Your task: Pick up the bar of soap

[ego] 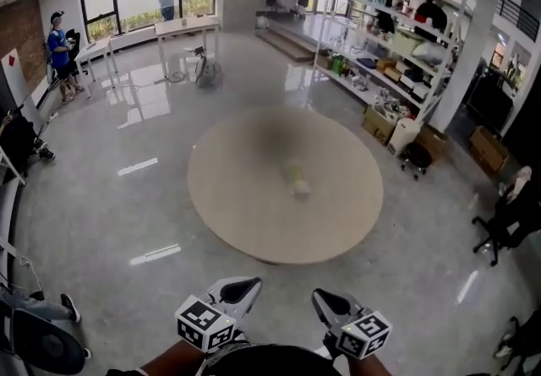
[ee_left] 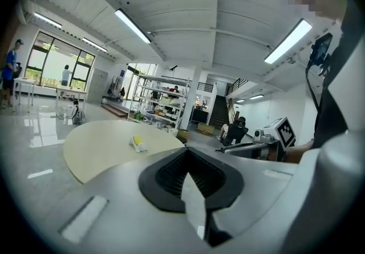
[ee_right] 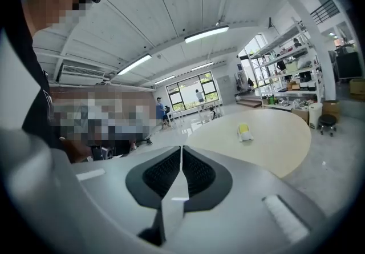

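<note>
A small bar of soap [ego: 297, 181], pale with a yellow top, lies near the middle of a round beige table [ego: 245, 214]. Both grippers are held low, close to the person's body and well short of the table. The left gripper [ego: 239, 289] has its jaws together with nothing between them. So does the right gripper [ego: 325, 302]. In the left gripper view the soap [ee_left: 137, 142] sits far ahead on the table [ee_left: 97, 147], beyond the left gripper [ee_left: 186, 156]. The right gripper view shows the soap [ee_right: 244, 131] up and to the right of the right gripper [ee_right: 181, 153].
Glossy grey floor surrounds the table. Metal shelving [ego: 397, 36] with boxes runs along the right, with cardboard boxes [ego: 379, 122] and a stool [ego: 416, 159] at its foot. An office chair [ego: 505, 222] stands far right. People [ego: 59, 49] stand by desks near the windows.
</note>
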`<state>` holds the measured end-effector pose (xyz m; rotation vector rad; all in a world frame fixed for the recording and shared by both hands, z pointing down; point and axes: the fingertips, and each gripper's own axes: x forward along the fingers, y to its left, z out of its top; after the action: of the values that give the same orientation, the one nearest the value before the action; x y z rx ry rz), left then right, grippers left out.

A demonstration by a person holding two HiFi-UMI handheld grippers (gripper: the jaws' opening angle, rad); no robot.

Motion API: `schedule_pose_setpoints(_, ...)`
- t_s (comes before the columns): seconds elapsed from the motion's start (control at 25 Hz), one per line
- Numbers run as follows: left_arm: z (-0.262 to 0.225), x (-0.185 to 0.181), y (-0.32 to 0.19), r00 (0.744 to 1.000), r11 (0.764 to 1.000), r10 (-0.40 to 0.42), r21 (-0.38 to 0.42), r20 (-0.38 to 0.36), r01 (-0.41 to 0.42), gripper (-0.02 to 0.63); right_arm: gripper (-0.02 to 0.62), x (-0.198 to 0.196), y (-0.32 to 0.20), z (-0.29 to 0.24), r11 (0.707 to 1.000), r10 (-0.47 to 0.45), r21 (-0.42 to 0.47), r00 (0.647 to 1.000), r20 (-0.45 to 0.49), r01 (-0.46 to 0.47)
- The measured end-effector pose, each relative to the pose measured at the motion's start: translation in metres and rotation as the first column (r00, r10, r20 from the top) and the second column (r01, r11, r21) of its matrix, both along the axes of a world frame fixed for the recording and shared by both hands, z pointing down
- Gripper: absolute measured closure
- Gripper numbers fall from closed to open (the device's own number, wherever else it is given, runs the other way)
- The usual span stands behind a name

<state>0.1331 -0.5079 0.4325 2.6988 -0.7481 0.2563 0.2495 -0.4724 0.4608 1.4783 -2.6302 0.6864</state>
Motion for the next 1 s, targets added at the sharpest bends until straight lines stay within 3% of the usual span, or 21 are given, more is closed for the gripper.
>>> schedule_pose_setpoints(0.2,0.014,-0.045,-0.064,0.999,0.999,0.015,-0.029,0.041,-0.014,0.600,0.566,-0.034,-0.064,0.006,0.999,0.037,-0.014,0.999,-0.020,-0.038)
schedule_pose_setpoints(0.36,0.019,-0.060,-0.096,1.000,0.998,0.001,-0.060,0.023,0.001,0.600,0.547,-0.043,-0.100,0.014,0.998,0.033,-0.050,0.998,-0.046,-0.035)
schedule_pose_setpoints(0.6,0.035,-0.055,-0.157,0.998,0.995,-0.058,-0.084,0.032,0.061,0.600,0.511,-0.012,-0.191,0.027,0.997,0.047,-0.058,0.993,-0.106,-0.053)
schedule_pose_setpoints(0.8,0.039,-0.041,-0.211,0.986,0.985,-0.146,-0.075,0.083,0.152,0.600,0.509,0.034,-0.281,0.054,0.997,0.042,-0.056,0.980,-0.195,-0.054)
schedule_pose_setpoints(1.0,0.051,-0.024,-0.260,0.965,0.968,-0.234,-0.062,0.121,0.242,0.600,0.486,0.067,-0.364,0.103,0.989,0.020,-0.139,0.974,-0.224,-0.053)
